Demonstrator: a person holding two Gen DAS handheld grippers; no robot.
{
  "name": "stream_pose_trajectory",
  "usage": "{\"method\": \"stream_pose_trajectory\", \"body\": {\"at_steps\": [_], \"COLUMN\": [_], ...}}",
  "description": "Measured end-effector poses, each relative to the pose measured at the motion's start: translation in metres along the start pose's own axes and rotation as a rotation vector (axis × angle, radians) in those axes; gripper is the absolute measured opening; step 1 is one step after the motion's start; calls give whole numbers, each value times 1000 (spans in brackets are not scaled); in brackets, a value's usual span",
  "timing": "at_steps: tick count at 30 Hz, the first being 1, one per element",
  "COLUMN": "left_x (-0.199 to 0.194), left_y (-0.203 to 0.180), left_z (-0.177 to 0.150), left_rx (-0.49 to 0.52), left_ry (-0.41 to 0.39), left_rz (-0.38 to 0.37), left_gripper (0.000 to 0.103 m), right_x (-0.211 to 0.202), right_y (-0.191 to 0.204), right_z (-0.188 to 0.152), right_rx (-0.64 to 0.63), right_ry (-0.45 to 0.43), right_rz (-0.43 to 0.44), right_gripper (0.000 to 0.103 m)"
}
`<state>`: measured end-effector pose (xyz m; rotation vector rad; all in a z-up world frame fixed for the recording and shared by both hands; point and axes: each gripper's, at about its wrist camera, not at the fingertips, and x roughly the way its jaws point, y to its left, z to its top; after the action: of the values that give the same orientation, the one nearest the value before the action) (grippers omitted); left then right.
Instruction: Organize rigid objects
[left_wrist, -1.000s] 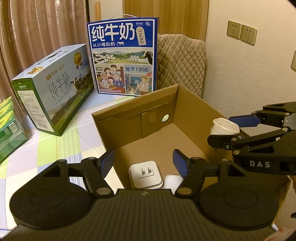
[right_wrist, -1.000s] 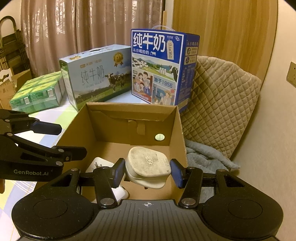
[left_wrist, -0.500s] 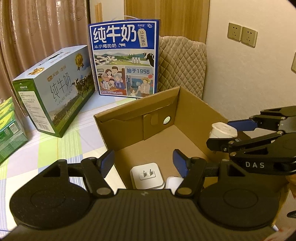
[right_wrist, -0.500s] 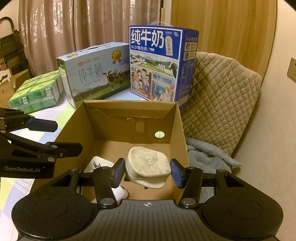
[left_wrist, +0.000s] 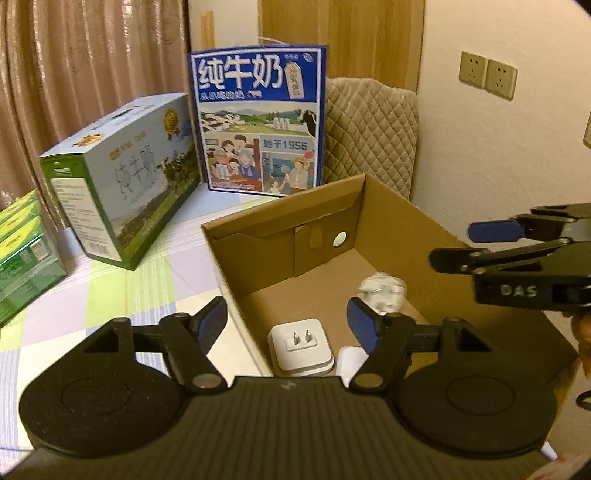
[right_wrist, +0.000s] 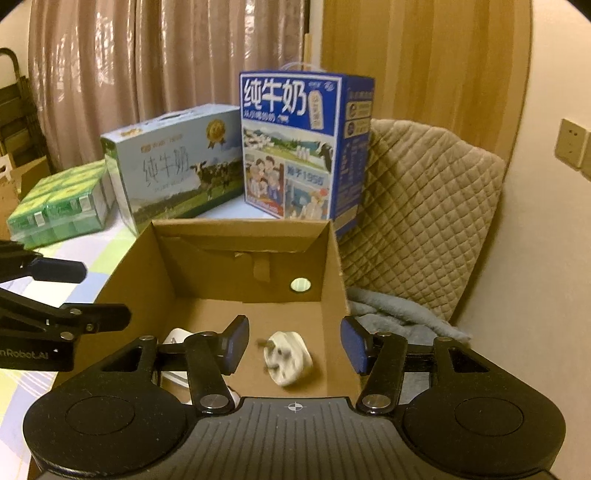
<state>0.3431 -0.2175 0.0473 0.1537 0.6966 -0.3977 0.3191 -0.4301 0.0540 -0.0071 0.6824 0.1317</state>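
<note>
The right gripper (right_wrist: 293, 345), which held the plug (right_wrist: 288, 357) half a second ago, now gapes empty; the plug is dropping into the box (right_wrist: 334, 258); the left gripper (left_wrist: 288, 325) hangs open.

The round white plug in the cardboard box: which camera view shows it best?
The right wrist view: the plug lies between the open right gripper fingers, unobstructed though blurred. In the left wrist view it is farther, blurrier, partly behind a left gripper fingertip.

brown box (right_wrist: 334, 266), white plug (right_wrist: 288, 360), blue carton (right_wrist: 291, 144).
</note>
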Motion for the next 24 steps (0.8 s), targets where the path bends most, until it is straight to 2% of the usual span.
{"method": "stream_pose_trajectory", "body": {"at_steps": [5,10,13,15,24], "left_x": [-34,-83,-116,-136,-211], "left_y": [0,-7,-14,-19,-46], "left_z": [-9,-25,-41,-51,-114], "left_rx": [-46,-84,-122,-133,-229], "left_ry": [-34,-64,-75,-76,-63], "left_rz": [-1,-2,15,40,38], "left_gripper": [81,97,102,102,102], "right_x": [-38,-90,-125,-144,-215], "right_y": [-3,2,12,18,46], "right_z": [-6,-21,-33,-40,-91], "right_rx": [32,104,122,131,136], "right_ry": [-12,-11,-8,8,45], "right_rz": [-9,16,29,36,43], "right_gripper": [60,66,69,71,76]}}
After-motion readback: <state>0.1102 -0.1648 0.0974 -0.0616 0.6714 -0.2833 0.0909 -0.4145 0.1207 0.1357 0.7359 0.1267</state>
